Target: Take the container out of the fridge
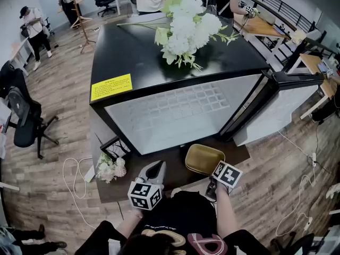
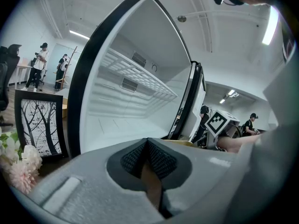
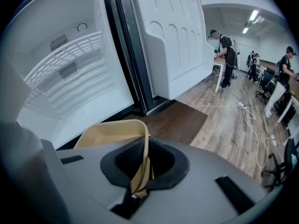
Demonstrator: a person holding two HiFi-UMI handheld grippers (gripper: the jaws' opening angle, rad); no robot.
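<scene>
A tan, rounded container (image 1: 203, 158) hangs low over the dark mat, just in front of the open fridge (image 1: 175, 110). My right gripper (image 1: 214, 177) is shut on its near rim. In the right gripper view the thin tan wall (image 3: 112, 134) runs down between the closed pads (image 3: 142, 164). The fridge's white inside (image 3: 60, 78) with its wire shelf shows behind. My left gripper (image 1: 155, 169) sits to the left of the container, shut and holding nothing. In the left gripper view its dark pads (image 2: 147, 146) meet, pointing toward the fridge interior (image 2: 131, 106).
The fridge door (image 1: 276, 105) stands open to the right. White flowers (image 1: 186, 25) lie on the black fridge top. A framed picture (image 1: 114, 147) and a bouquet (image 1: 110, 168) sit on the floor at the left, with a white cable (image 1: 74, 177) beside them. An office chair (image 1: 24, 121) stands further left.
</scene>
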